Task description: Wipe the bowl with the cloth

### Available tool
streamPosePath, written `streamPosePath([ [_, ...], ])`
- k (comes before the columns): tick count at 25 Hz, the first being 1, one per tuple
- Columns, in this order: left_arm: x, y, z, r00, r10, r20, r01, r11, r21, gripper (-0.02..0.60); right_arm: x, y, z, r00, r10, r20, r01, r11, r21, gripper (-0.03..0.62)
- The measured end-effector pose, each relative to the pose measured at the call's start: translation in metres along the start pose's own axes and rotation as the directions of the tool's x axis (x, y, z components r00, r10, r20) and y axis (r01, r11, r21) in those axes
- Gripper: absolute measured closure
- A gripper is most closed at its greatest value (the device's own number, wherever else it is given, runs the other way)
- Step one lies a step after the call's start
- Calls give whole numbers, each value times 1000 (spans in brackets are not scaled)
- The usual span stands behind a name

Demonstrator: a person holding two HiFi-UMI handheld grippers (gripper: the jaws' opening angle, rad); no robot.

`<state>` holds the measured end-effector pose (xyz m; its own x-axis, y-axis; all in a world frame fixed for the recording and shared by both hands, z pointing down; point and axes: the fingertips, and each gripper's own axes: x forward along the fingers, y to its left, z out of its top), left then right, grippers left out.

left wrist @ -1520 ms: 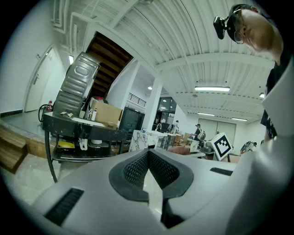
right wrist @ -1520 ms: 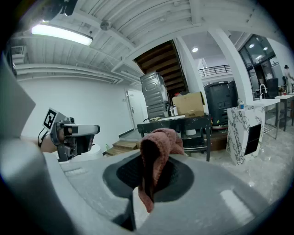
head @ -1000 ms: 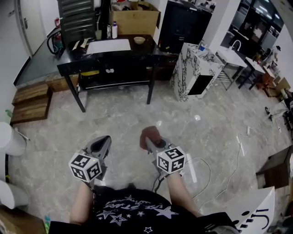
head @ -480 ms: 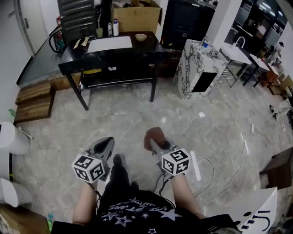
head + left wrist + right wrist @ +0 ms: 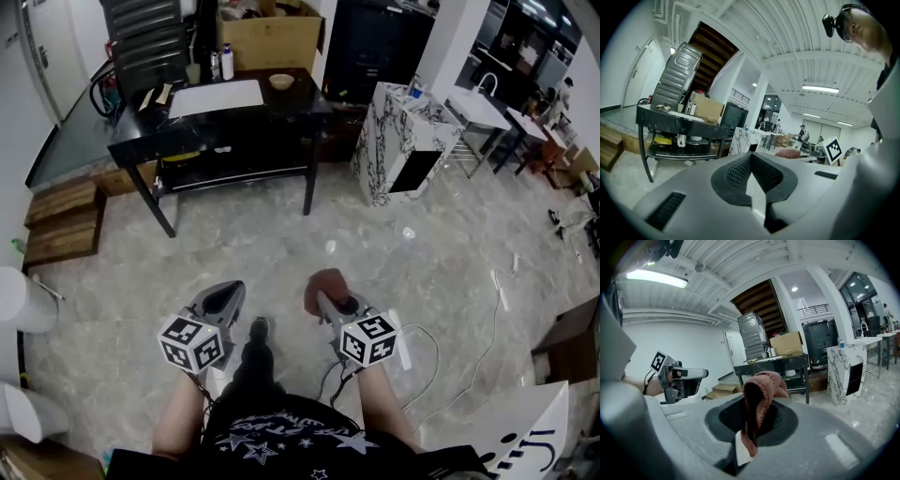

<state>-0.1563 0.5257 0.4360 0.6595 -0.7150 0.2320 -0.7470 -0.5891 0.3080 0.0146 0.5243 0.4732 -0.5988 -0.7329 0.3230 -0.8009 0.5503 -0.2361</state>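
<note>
A reddish-brown cloth [image 5: 761, 397] is pinched in my right gripper [image 5: 750, 427], its folded end standing up above the jaws; in the head view the cloth [image 5: 325, 283] sticks out ahead of that gripper [image 5: 330, 302]. My left gripper [image 5: 221, 302] is held beside it at waist height, shut with nothing between its dark pads [image 5: 740, 172]. A small tan bowl [image 5: 281, 82] sits far off on the black table [image 5: 309, 101], at its right end. Both grippers hang over the marble floor, well short of the table.
On the table lie a white sheet [image 5: 217, 96], bottles [image 5: 226, 64] and a cardboard box [image 5: 267, 37]. A marble-patterned block [image 5: 403, 141] stands right of it, wooden pallets [image 5: 61, 220] to the left. White cables [image 5: 441, 361] trail on the floor at right. People stand in the background.
The view has moved forward toward the table. A dark-trousered leg and shoe have come into sight between the grippers. Both grippers keep their grips and spacing.
</note>
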Motion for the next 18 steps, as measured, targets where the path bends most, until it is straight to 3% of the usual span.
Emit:
streamPosePath([
  [10, 77, 89, 42, 1000, -13, 20, 13, 1000, -6, 574, 93, -54, 47, 1000, -29, 2, 29, 999, -21, 546],
  [18, 150, 168, 86, 1000, -29, -11, 29, 999, -20, 574, 179, -101, 104, 999, -54, -5, 54, 998, -19, 546],
])
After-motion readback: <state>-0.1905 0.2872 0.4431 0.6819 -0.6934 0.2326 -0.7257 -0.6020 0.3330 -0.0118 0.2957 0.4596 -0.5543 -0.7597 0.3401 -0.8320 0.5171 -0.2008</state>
